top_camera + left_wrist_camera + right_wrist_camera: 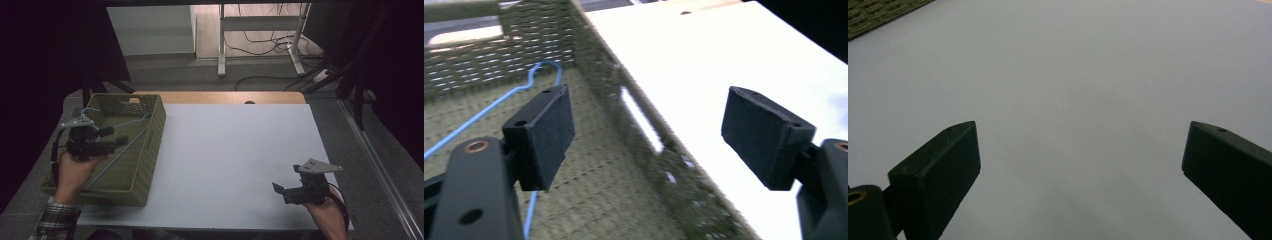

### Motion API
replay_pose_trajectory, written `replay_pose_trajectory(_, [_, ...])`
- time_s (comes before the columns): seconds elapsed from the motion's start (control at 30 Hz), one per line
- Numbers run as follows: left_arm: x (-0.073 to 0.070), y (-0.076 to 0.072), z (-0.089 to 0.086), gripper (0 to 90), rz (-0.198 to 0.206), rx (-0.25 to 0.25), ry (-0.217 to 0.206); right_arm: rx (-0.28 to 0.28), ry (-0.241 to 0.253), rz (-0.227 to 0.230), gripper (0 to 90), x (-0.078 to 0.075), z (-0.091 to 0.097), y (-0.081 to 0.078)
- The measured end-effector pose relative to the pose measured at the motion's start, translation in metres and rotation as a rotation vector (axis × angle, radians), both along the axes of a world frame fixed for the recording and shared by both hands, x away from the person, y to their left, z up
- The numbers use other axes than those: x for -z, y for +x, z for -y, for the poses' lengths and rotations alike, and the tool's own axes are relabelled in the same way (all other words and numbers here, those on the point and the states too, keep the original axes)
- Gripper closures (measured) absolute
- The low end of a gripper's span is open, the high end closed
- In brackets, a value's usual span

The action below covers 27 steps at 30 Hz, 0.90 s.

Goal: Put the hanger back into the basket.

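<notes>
A thin blue wire hanger point(117, 150) lies inside the green woven basket point(150, 150) at the table's left edge, its placement apparently complete. The left gripper point(117, 136) hovers above it, jaws spread and empty; the right gripper point(278, 188) waits, jaws spread, over the bare white tabletop point(235, 150).

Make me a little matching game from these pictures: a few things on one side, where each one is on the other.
Things:
1. blue wire hanger
2. woven basket
3. left tongs
4. right tongs

Places:
A. low over the bare white table top, near corner
B. lying inside the basket
C. standing on the table's left edge
D. open above the basket

Pairs: 1-B, 2-C, 3-D, 4-A
</notes>
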<state>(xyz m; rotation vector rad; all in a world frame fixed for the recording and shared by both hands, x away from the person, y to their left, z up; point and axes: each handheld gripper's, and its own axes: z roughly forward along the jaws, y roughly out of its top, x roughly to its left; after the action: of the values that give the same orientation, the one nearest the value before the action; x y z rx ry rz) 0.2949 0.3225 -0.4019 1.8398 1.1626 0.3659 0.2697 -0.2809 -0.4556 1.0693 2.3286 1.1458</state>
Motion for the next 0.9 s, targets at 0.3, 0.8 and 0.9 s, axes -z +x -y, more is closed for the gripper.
replay_pose_trajectory(0.3, [-0.002, -0.020, 0.031, 9.3, 0.012, 0.057, 0.010, 0.001, 0.002, 0.006, 1.7, -0.003, 0.001, -0.002])
replay_pose_trajectory(0.8, [0.028, -0.053, 0.075, 1.2, 0.033, 0.127, 0.021, -0.002, -0.008, -0.001, 1.8, -0.001, 0.002, -0.004])
replay_pose_trajectory(0.9, [0.037, -0.054, 0.077, 0.1, 0.034, 0.125, 0.058, -0.004, -0.012, -0.003, 1.8, -0.001, 0.001, -0.004])
